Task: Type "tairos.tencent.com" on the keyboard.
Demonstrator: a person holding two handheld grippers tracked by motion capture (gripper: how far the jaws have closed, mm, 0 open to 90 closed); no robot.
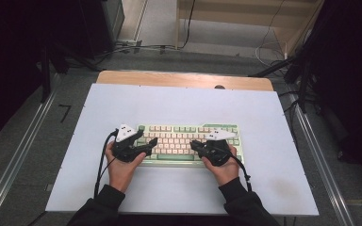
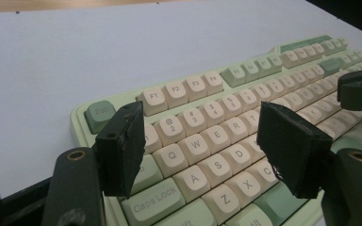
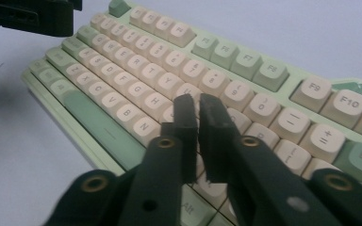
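Keyboard [image 1: 188,142] in pale green and cream lies flat on the white mat [image 1: 179,101], on the half nearer the person. We see our left gripper [image 2: 202,146] over the keyboard's left end, jaws wide apart above the Q, W, A and S keys, gripping nothing. Our right gripper [image 3: 199,136] sits over the keyboard's right half, jaws pressed together, nothing between them.
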